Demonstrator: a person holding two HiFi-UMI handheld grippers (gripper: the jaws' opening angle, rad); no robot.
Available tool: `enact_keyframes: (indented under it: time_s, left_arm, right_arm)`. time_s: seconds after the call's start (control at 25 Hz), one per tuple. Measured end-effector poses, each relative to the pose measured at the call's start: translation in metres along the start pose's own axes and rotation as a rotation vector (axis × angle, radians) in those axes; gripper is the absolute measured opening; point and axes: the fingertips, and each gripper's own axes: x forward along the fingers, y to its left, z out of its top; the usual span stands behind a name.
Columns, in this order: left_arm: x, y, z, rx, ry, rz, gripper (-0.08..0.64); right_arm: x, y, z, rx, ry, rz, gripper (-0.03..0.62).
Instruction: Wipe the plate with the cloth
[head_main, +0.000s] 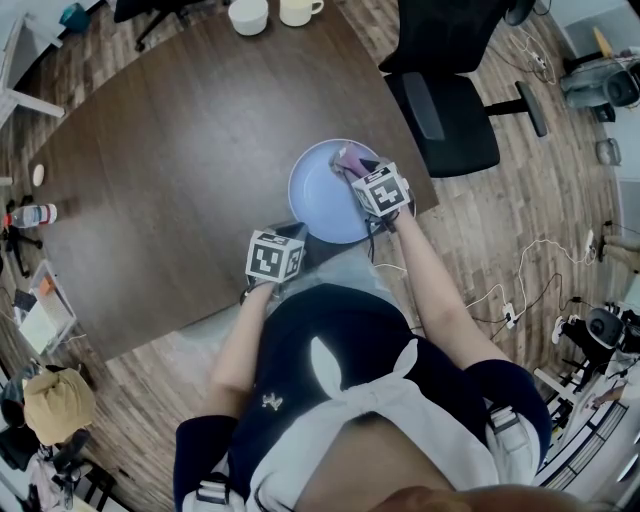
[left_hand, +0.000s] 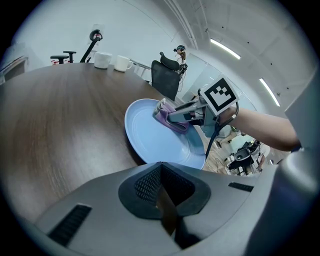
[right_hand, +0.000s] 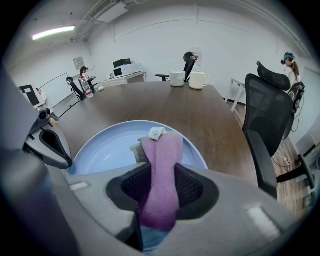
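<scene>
One cloth (right_hand: 163, 150), tag (right_hand: 156, 133) unreadable, in right hand-held gripper (right_hand: 159, 187); over plate (right_hand: 102, 150).

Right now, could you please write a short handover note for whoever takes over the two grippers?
Right gripper: shut on the purple cloth, whose free end rests on the far right part of the blue plate.
Left gripper: jaws together, empty, at the plate's near rim, over the table.
Done: cloth picked up and brought onto the plate.
Left: wipe across the rest of the plate. How much is already wiped cannot be told.
</scene>
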Motion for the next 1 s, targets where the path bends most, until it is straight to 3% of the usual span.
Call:
enact_keyframes:
  time_s: [0.8, 1.0]
  left_arm:
    - [0.0, -0.001, 0.001, -0.018, -0.006, -0.012, 0.006]
    - [0.001, -0.001, 0.0, -0.017, -0.006, -0.015, 0.006]
  right_arm:
    - [-0.011, 0.031, -0.018, 0.076, 0.0, 0.039, 0.14]
    - [-0.013, 0.048, -0.023, 0.051, 0.002, 0.067, 0.14]
